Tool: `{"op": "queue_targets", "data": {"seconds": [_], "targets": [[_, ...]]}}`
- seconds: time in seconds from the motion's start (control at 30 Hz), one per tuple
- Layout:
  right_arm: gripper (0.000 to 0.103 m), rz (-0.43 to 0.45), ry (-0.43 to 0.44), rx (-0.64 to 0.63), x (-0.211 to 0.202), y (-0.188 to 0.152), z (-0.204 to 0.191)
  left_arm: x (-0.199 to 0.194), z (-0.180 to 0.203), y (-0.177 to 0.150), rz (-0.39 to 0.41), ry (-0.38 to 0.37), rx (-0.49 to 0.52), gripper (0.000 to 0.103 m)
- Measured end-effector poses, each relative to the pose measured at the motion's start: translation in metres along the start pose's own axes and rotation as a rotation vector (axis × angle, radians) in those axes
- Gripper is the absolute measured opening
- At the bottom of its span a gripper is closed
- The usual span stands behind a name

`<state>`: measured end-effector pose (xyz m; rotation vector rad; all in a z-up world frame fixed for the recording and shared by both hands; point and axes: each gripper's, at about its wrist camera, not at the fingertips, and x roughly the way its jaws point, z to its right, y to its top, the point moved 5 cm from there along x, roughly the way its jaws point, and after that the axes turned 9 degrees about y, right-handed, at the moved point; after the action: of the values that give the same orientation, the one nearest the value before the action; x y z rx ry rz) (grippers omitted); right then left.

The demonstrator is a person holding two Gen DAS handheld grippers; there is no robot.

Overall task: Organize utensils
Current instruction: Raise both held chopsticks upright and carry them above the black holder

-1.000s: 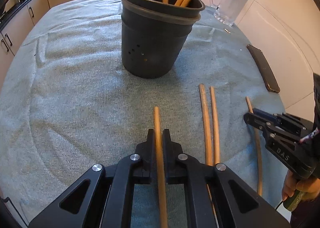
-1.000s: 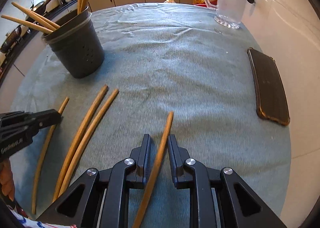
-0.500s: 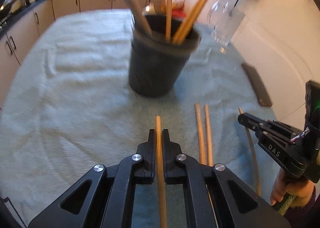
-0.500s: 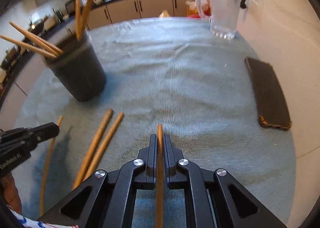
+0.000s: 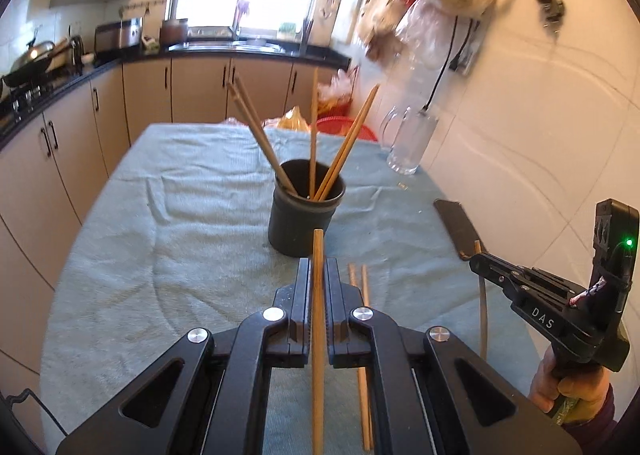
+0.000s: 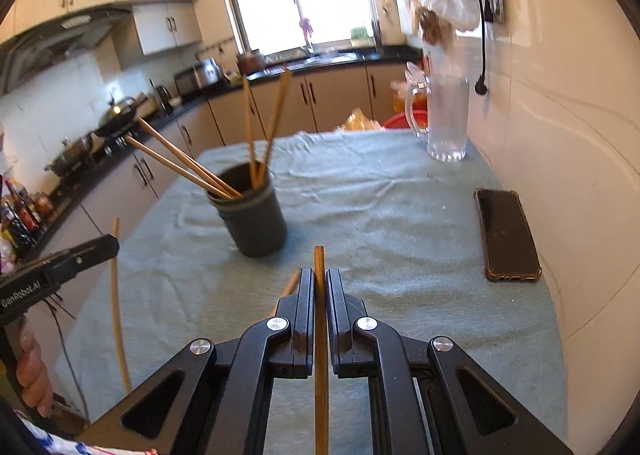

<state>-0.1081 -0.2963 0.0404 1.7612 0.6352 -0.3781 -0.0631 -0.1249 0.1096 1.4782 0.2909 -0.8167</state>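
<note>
My left gripper [image 5: 318, 269] is shut on a wooden chopstick [image 5: 318, 247], held in the air and pointing toward the dark utensil holder [image 5: 306, 215], which has several chopsticks standing in it. My right gripper [image 6: 319, 275] is shut on another chopstick [image 6: 319, 259], also lifted, with the holder [image 6: 254, 223] ahead to its left. Each gripper shows in the other's view: the right gripper [image 5: 478, 261] at the right edge, the left gripper [image 6: 110, 245] at the left edge. Two loose chopsticks [image 5: 357, 279] lie on the cloth between them.
A green towel [image 5: 180, 215] covers the table. A dark phone [image 6: 506, 235] lies near the right wall, and a glass pitcher [image 6: 446, 119] stands at the far right corner. Kitchen cabinets and a counter run along the left and back.
The right gripper's jaws closed on its chopstick. Both grippers rose off the cloth with their chopsticks and tilted up, so the holder now sits farther off and the kitchen shows.
</note>
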Motion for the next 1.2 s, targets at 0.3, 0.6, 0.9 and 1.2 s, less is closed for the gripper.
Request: {"op": "queue_targets", "data": {"seconds": [0.3,0.6,0.9,1.2], "targets": [[0.006,0.075,0.03,-0.042,-0.038,-0.005,-0.027,-0.042,0.004,-0.009,0.055,-0.014,0.017,0.005],[0.006,0.113,0.052,-0.078,-0.058,-0.011,-0.044,-0.074,0.011,-0.018,0.1,-0.04,0.015,0.005],[0.006,0.122,0.078,-0.107,-0.068,-0.012,-0.056,-0.087,0.006,-0.017,0.128,-0.033,-0.008,0.005],[0.006,0.162,0.09,-0.118,-0.076,-0.001,-0.063,-0.091,0.0,-0.007,0.109,-0.081,-0.062,0.005]]}}
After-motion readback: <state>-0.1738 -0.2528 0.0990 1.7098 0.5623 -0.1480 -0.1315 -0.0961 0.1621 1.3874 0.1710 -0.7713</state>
